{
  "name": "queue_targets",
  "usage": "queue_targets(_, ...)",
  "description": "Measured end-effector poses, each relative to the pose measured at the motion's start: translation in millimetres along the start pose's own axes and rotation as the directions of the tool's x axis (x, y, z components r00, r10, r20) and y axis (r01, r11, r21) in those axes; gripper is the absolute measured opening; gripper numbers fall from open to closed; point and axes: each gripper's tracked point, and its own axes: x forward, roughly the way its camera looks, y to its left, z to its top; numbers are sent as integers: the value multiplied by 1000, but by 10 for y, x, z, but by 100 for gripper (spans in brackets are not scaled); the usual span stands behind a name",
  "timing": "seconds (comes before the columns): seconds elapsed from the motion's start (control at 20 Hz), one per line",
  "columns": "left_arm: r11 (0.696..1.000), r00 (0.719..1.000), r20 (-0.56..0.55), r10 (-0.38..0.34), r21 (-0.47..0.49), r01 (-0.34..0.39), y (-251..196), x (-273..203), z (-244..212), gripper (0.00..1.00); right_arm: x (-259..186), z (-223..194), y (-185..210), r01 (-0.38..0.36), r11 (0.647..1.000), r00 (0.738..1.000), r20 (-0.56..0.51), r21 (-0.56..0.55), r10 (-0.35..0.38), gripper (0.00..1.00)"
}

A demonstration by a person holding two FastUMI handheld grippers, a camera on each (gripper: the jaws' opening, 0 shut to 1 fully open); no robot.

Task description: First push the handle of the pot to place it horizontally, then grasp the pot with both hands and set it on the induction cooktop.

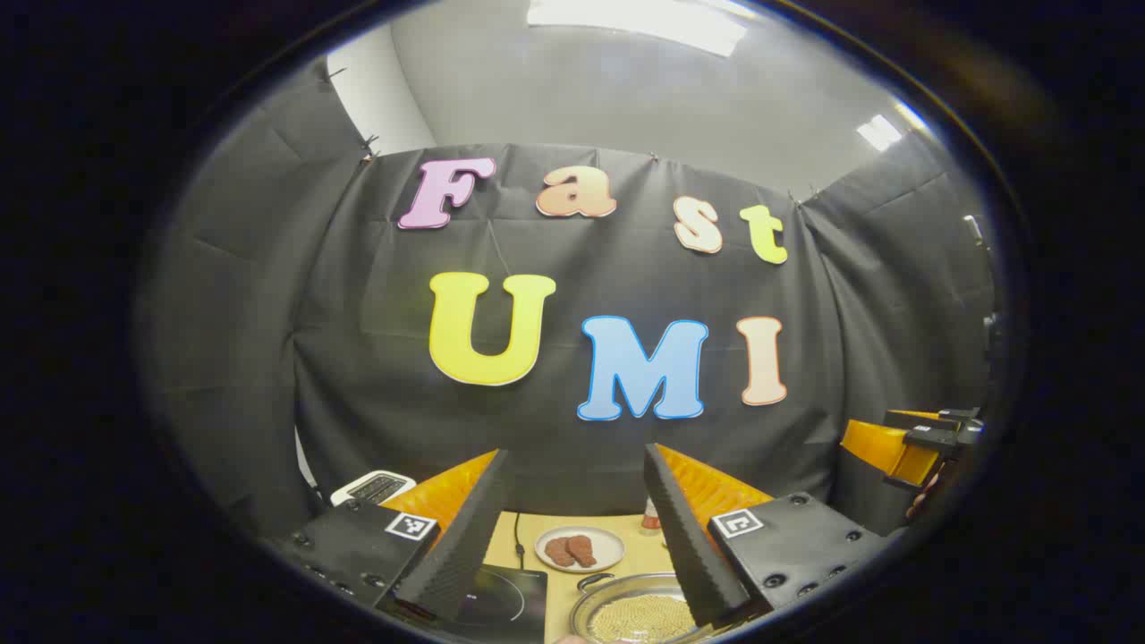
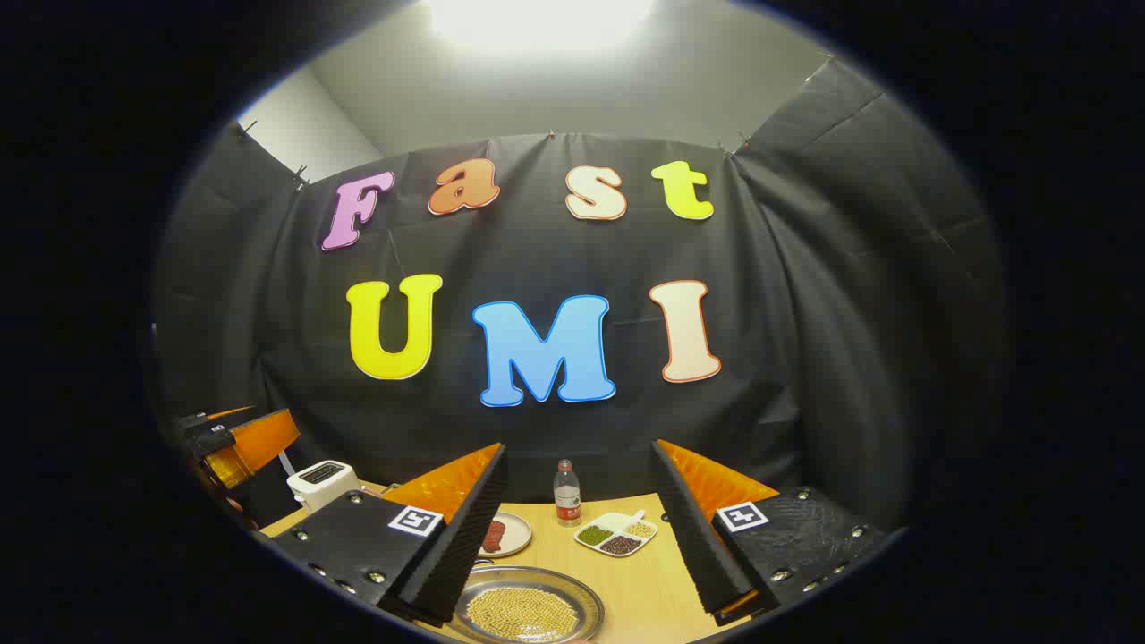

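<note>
A shallow metal pot (image 1: 640, 613) filled with small yellow beads sits on the wooden table (image 1: 555, 590), low in the left gripper view, with a loop handle (image 1: 595, 581) at its far left rim. In the right gripper view the same pot (image 2: 523, 611) lies low between the fingers. The black induction cooktop (image 1: 501, 599) lies just left of the pot. My left gripper (image 1: 572, 528) hangs open above them, holding nothing. My right gripper (image 2: 577, 528) is open too and holds nothing. The right gripper (image 1: 912, 443) also shows off to the right, and the left gripper (image 2: 237, 443) at the left edge.
A white plate of brown food (image 1: 580, 547) stands behind the pot. In the right gripper view, a bottle (image 2: 566, 494) and a divided dish of beans (image 2: 617, 534) stand at the table's back. A white toaster (image 2: 322, 481) sits at the far left.
</note>
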Motion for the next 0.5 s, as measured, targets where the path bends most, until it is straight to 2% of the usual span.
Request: queue_targets(0.5,1000,1000,-16,11,11,-11,-8,30,-27,96,67,-59,-21,-9,1000,1000,-13,5,9,96)
